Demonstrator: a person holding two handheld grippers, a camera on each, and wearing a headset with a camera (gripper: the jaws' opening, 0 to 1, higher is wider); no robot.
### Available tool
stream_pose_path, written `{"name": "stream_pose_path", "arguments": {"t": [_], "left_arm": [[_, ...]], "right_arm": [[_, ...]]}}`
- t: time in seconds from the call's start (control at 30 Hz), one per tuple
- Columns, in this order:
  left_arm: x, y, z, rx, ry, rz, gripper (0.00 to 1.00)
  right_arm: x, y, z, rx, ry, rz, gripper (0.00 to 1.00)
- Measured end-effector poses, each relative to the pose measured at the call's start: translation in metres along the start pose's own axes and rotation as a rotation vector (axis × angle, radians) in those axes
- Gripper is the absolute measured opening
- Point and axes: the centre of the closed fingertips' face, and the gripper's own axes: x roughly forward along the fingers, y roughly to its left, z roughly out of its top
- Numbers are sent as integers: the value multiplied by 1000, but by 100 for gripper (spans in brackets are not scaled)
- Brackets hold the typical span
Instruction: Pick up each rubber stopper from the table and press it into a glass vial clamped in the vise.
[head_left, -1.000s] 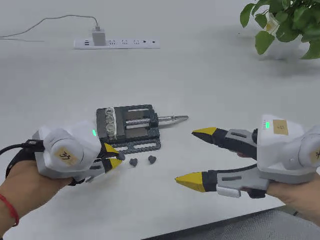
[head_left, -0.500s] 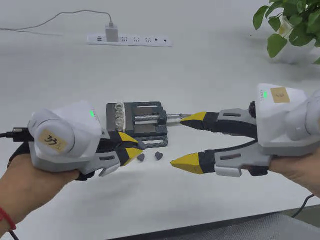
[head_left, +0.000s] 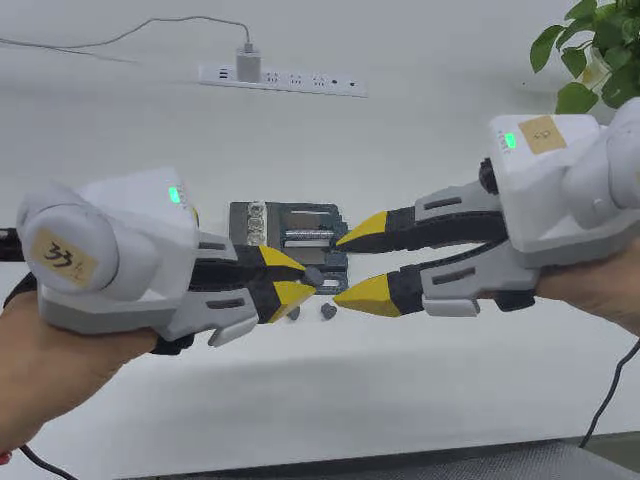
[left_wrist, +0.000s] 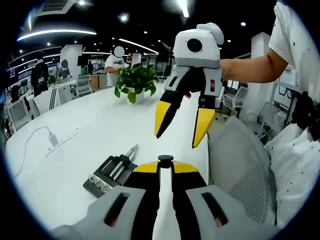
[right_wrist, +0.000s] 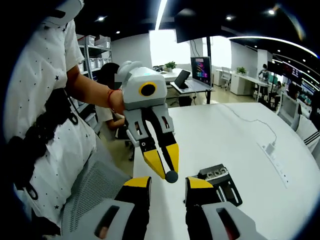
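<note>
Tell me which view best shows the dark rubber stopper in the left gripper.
Right gripper view: the small dark rubber stopper sits clear against the white table at the left gripper's tips. Left gripper view: jaws hide most. Head view: tiny.

A tan sticker on the rounded back end of the left gripper carries a handwritten number in dark ink. It reads as 33, followed by a short stroke that is too unclear to tell. A second tan sticker lies on top of the white housing of the right gripper, just beside a small green light, and its faint mark is too small to read. In the right gripper view, a monitor on a far desk glows with coloured content, but it is too small and blurred for any word or figure to be made out.
</note>
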Motion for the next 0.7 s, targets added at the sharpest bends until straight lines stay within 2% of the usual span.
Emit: {"name": "stream_pose_path", "arguments": {"t": [0.3,0.53,0.7], "left_arm": [[-6,-9,11,13,-25,-20,4],[-9,-13,18,27,-38,-30,4],[-10,-13,19,37,-36,-35,4]], "right_arm": [[3,5,7,-57,52,59,16],[4,6,5,-83,84,98,12],[4,9,5,-97,100,111,10]]}}
